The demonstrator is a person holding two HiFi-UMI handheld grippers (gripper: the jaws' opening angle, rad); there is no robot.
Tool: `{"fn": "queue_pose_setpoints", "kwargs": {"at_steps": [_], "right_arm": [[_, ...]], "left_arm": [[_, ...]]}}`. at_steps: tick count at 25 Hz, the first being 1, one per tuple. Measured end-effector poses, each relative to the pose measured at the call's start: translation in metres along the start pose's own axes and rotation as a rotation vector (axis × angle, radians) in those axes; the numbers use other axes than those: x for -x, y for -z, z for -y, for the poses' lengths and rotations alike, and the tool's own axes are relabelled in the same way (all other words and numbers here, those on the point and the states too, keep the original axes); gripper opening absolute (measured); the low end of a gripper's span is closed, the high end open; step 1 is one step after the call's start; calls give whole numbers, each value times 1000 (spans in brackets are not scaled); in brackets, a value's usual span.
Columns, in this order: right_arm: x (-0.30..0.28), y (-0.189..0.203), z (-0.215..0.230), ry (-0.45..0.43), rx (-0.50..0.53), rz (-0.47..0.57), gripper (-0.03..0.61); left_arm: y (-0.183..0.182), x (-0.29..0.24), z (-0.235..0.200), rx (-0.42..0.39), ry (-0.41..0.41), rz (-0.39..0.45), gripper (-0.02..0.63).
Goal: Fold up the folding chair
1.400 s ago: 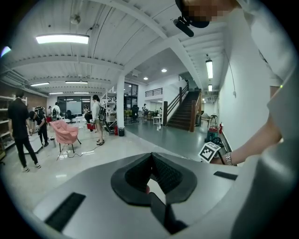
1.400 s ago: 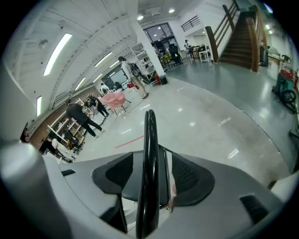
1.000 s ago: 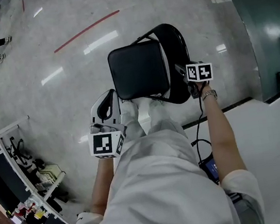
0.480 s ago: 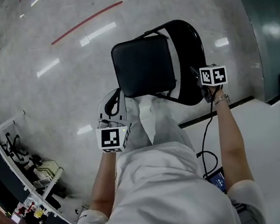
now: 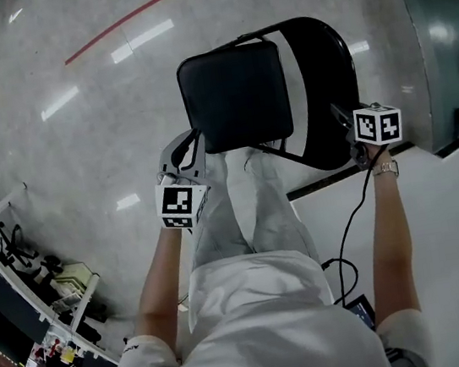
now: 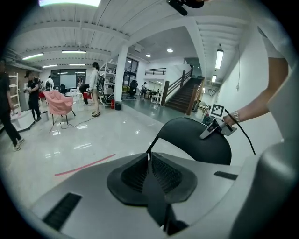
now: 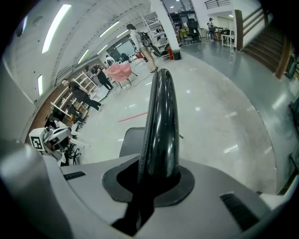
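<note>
Folding chair (image 5: 234, 96), right jaws closing on backrest (image 7: 159, 126)

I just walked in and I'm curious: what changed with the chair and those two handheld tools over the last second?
The jaws of the right gripper have just been closing on the backrest and now clamp its edge. The left gripper has dropped lower, toward the near corner of the seat. Unchanged: the left jaws are shut and empty, and the seat is still folded down.
</note>
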State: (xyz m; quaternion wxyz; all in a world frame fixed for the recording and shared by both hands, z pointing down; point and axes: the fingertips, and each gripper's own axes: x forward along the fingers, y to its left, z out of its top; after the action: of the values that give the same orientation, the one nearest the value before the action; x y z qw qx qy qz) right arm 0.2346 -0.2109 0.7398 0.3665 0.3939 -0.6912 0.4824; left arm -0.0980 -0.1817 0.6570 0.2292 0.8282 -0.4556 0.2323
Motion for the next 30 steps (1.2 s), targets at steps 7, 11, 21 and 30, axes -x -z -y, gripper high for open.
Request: {"fn": "queue_pose_setpoints", "kwargs": {"at_steps": [7, 11, 21, 30], "right_arm": [[4, -10, -77, 82, 29, -7, 49], [-1, -15, -108, 128, 44, -17, 49], [-15, -19, -190, 209, 68, -29, 51], [-12, -26, -205, 263, 85, -41, 52]], "left_arm": [[68, 1, -58, 64, -53, -82, 10], [118, -14, -93, 129, -82, -125, 10], [284, -55, -173, 440, 43, -326, 223], [369, -106, -204, 589, 172, -350, 275]]}}
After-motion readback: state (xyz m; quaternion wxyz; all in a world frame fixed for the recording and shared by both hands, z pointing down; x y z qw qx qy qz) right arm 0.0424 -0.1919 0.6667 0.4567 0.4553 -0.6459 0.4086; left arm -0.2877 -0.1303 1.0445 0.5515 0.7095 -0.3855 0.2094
